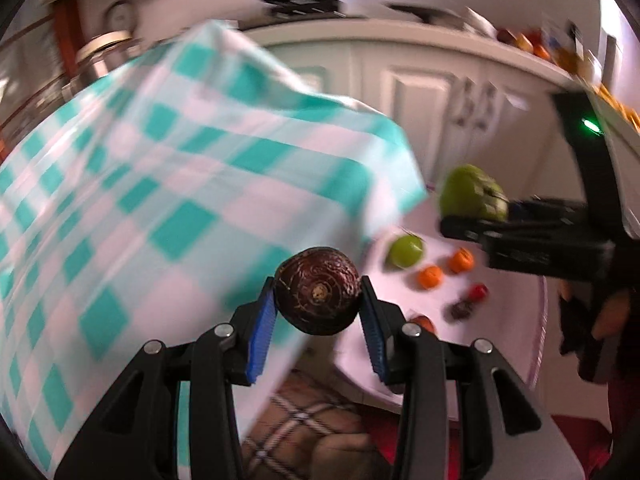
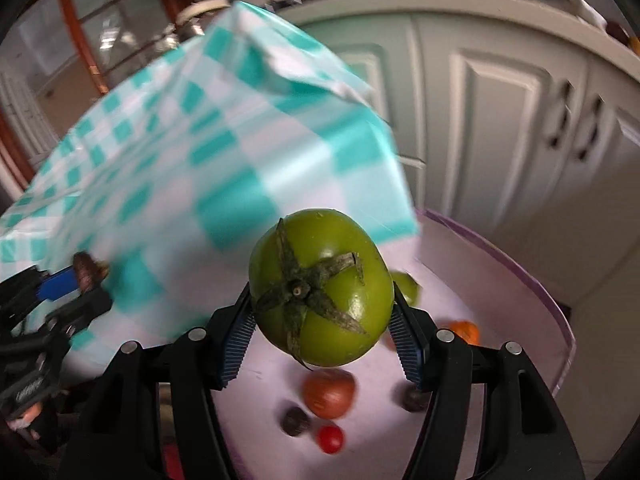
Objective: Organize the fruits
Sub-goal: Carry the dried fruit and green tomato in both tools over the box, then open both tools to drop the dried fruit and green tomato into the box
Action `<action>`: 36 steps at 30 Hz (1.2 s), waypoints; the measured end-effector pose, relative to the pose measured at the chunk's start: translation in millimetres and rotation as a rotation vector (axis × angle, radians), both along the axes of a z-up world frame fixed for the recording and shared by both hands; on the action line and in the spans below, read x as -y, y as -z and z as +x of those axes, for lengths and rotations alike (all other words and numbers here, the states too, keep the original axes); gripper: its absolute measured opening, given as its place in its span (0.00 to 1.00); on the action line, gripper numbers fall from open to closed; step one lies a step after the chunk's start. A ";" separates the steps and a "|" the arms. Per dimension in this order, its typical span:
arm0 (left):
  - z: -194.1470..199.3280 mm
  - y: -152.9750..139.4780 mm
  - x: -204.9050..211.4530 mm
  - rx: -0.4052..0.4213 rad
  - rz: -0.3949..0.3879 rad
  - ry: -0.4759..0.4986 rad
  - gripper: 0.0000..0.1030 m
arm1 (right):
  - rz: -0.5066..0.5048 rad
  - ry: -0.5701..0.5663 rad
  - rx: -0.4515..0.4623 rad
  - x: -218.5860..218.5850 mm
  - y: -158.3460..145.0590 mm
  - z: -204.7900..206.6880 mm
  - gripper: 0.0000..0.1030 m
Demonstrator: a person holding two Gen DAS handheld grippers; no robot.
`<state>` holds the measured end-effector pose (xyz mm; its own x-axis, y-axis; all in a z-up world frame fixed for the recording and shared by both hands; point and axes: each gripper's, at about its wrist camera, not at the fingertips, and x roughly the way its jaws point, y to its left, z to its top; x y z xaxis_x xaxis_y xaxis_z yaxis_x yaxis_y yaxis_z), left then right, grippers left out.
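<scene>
A table draped in a teal-and-white checked plastic cloth fills the left of both wrist views, blurred. In the left wrist view, the left gripper has its blue ribbed pads pressed on either side of a dark brown, wrinkled round fruit, held in the air just over the hanging edge of the cloth. To the right of it lies a pale round tabletop with a purple rim, and on it a small green round fruit, two small orange fruits close together, a small red fruit and a dark one beside it. Farther right, the right gripper is seen from the side, a person's hand behind it, carrying a large green tomato-like fruit with a dried star-shaped calyx above the round tabletop. In the right wrist view, this green fruit sits clamped between the two ribbed pads, jaws partly spread around its width. Below it on the pale surface lie a reddish-brown round fruit, a small red cherry-like fruit and two dark small fruits. White panelled cabinet doors stand behind.
</scene>
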<state>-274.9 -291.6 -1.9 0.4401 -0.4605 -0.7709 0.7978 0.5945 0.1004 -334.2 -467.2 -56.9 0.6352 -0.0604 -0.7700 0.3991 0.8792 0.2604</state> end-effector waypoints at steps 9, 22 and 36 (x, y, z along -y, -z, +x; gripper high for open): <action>-38.7 64.6 65.4 -0.020 0.194 0.186 0.39 | 0.008 0.043 -0.176 21.3 61.1 -11.4 0.60; -10.7 172.6 124.4 -0.101 0.359 0.173 0.39 | -0.015 0.025 -0.454 19.7 129.4 -13.7 0.60; -26.9 127.2 96.2 -0.070 0.172 0.257 0.74 | -0.057 0.003 -0.415 8.8 107.2 -17.8 0.76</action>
